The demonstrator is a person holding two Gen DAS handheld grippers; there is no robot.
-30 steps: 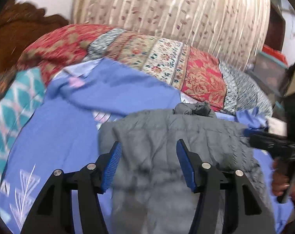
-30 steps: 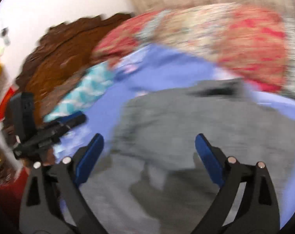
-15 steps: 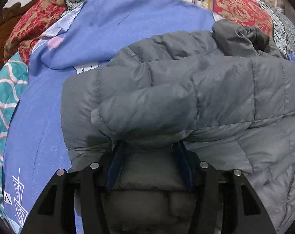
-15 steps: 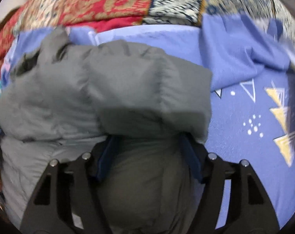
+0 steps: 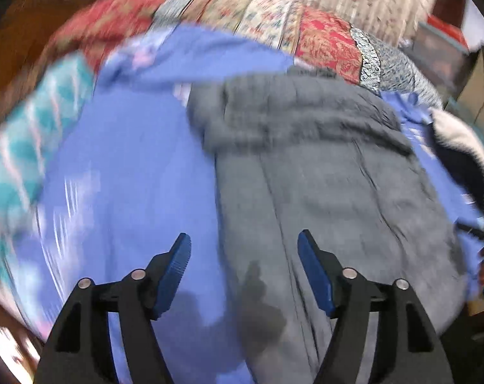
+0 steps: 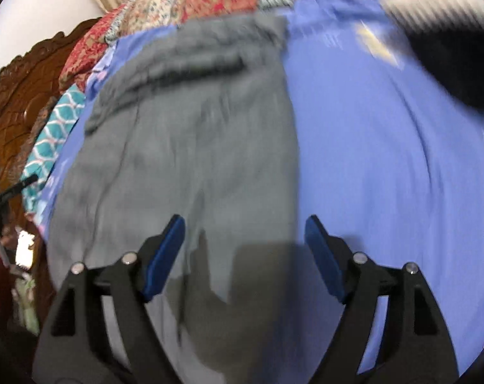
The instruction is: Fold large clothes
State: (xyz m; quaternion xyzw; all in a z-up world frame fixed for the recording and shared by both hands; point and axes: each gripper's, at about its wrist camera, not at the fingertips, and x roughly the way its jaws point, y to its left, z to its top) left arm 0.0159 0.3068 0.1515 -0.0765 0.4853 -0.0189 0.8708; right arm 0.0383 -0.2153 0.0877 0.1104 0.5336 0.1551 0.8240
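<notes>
Both tongs stand wide and are opening, with nothing pinched: the left gripper (image 5: 243,252) hangs over the near left edge of the grey puffer jacket (image 5: 321,172), one pad above blue sheet and one above grey cloth, and the right gripper (image 6: 244,240) straddles the jacket's near right edge the same way, with no pad pressing on the fabric.

That jacket lies lengthwise on the blue bedsheet (image 5: 130,166), its far end bunched into a thick roll across the top, where a sleeve or hood seems to be laid over the body; blur hides which. Its sides look fairly straight and narrow, so I judge the sleeves are already turned in and the lengthwise fold is the step in hand.

What comes next probably calls for lowering both grippers to the near hem, one at each corner, closing on the padded layers, then carrying the hem up and over toward the bunched end, hands level so the edge lands square.

Beyond the sheet sit a patterned red quilt (image 5: 328,41), a teal pillow (image 5: 21,147) on the left, and a carved wooden headboard (image 6: 21,96).
</notes>
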